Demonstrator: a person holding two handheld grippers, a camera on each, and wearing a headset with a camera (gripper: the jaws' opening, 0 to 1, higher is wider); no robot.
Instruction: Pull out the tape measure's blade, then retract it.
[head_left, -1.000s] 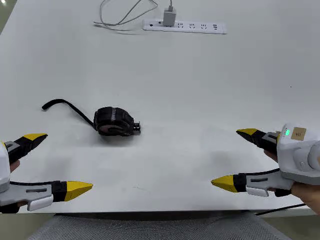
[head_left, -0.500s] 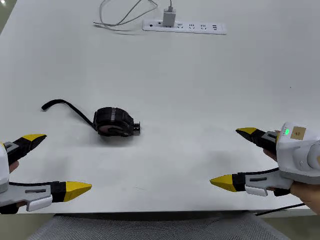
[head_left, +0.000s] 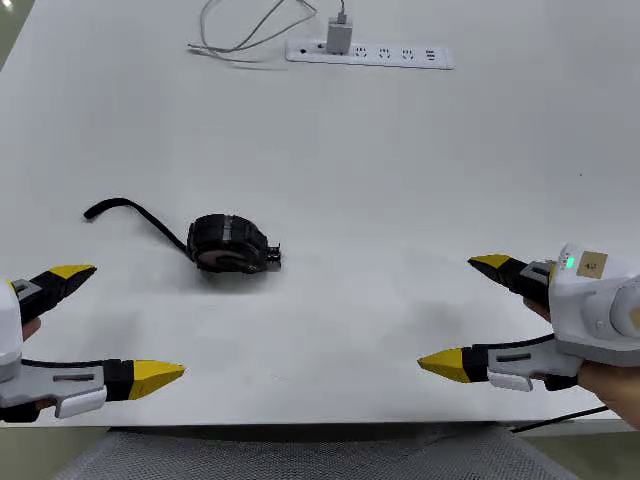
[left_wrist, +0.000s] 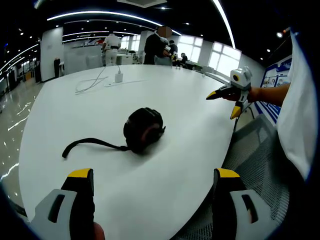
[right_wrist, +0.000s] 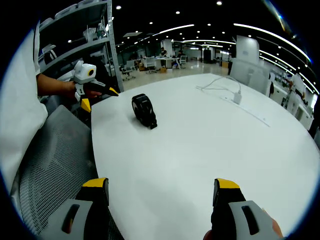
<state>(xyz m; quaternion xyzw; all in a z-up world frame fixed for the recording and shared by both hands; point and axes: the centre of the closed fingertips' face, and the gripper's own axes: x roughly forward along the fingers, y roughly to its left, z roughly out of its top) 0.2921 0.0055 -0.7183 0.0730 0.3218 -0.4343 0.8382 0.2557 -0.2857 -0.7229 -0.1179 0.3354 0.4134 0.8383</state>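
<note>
A black tape measure (head_left: 229, 243) lies on the white table (head_left: 380, 170), left of centre, with its black wrist strap (head_left: 125, 213) trailing to the left. Its blade is inside the case. The tape measure (left_wrist: 144, 129) lies ahead of the left gripper, and the same tape measure (right_wrist: 144, 110) is far off in the right gripper view. My left gripper (head_left: 128, 318) hovers open at the table's near left edge. My right gripper (head_left: 470, 312) hovers open at the near right edge. Nothing lies between the jaws of either one.
A white power strip (head_left: 370, 52) with a plugged-in charger and a looped white cable (head_left: 245, 30) lies at the far side of the table. A grey mesh chair seat (head_left: 300, 458) is below the near table edge. People stand in the far background (left_wrist: 160, 45).
</note>
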